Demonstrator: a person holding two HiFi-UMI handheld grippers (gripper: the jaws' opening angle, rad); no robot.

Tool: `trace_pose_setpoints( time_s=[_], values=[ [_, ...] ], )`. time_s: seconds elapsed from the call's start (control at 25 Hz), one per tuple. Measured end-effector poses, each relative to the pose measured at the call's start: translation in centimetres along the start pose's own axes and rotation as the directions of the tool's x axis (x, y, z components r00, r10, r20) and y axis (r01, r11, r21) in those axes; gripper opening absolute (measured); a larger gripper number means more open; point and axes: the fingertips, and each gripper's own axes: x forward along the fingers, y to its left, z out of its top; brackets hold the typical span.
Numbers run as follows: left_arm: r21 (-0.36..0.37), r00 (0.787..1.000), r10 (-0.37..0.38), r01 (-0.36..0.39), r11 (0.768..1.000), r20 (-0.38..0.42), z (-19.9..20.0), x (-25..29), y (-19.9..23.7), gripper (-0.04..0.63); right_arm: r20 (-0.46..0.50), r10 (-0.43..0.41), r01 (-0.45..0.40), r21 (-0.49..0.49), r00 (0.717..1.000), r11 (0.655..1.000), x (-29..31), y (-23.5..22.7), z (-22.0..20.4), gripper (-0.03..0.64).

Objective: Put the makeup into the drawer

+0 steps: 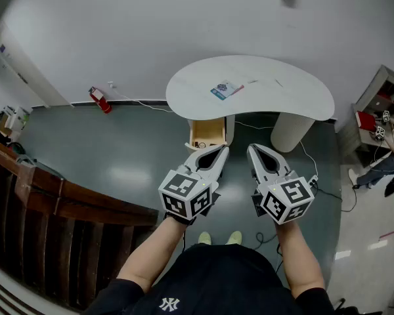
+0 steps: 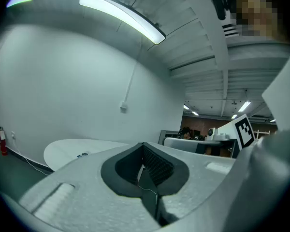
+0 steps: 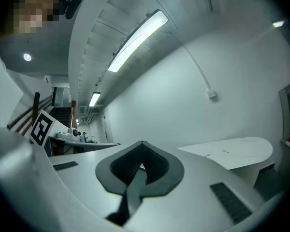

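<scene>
You hold the left gripper over the glossy grey floor, its jaws closed on nothing; just beyond its tips the boxy pale-wood drawer juts open from under the table; the makeup, a flat blue-and-white packet, lies on that smooth white kidney-shaped top, well apart from both grippers; your right gripper is likewise closed and empty.

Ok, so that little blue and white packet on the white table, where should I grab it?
Probably across its narrower width, coming straight down from above. The packet lies flat near the middle of the table, with bare tabletop around it, so only its thin side edges offer a pinch. It is too small here to judge its thickness.
</scene>
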Motion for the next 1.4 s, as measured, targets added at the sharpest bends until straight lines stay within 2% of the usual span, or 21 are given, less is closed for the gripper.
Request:
trace_pose_setpoints(
  time_s=[0.4, 0.64, 0.96, 1.2, 1.4],
  values=[
    [-0.013, 1.0, 0.007, -0.007, 1.0, -0.002, -0.2, 1.0, -1.4, 0.009, -0.011, 0.012, -0.012, 0.001, 1.0, 1.0, -0.8, -0.8, 0.2, 0.012],
    [-0.026, 1.0, 0.019, -0.019, 0.999, -0.014, -0.6, 2.0, -1.3, 0.009, 0.0, 0.02, -0.02, 0.047, 1.0, 0.999, -1.3, -2.7, 0.5, 0.012],
    [-0.049, 0.998, 0.05, -0.052, 0.997, -0.042, -2.7, 3.3, -1.1, 0.009, -0.01, 0.021, -0.02, 0.094, 1.0, 0.995, -2.1, -5.2, -1.2, 0.012],
    [-0.054, 0.996, 0.061, -0.064, 0.996, -0.068, -3.1, 5.3, 0.4, 0.009, -0.041, 0.028, -0.023, 0.116, 0.999, 0.993, -0.3, -6.7, -2.2, 0.012],
    [-0.07, 0.995, 0.062, -0.067, 0.995, -0.077, -3.5, 7.2, 3.8, 0.009, -0.078, 0.035, -0.026, 0.114, 0.996, 0.993, 3.3, -7.7, -3.4, 0.012]
  ],
)
